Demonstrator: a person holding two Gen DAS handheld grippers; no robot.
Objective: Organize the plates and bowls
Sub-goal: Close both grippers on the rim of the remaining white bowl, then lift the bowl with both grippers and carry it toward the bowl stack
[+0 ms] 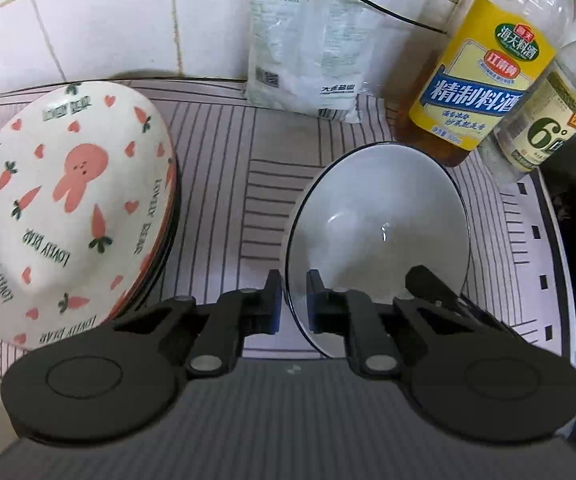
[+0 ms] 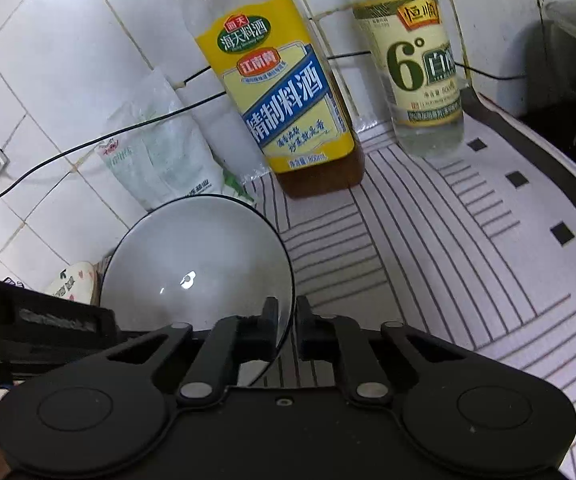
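Lifting the grey bowl (image 1: 380, 236) cleanly would call for both hands rising together, keeping it level and clear of the bottles. Through the left wrist camera, the left gripper (image 1: 294, 294) was clamped on its near rim, beside the patterned plates (image 1: 68, 196) on the striped mat (image 1: 224, 152). Through the right wrist camera, the right gripper (image 2: 286, 322) pinched the opposite rim, jaws nearly together.

Colours on my counter, as I see them

My bowl (image 1: 380, 216) at centre is pale grey, rimmed black; at nine o'clock the plate (image 1: 68, 200) is cream with pink rabbit, carrots and hearts; the mat (image 1: 228, 152) is white, dark-striped; at one o'clock the bottle (image 1: 484, 80) wears a yellow-and-blue label.
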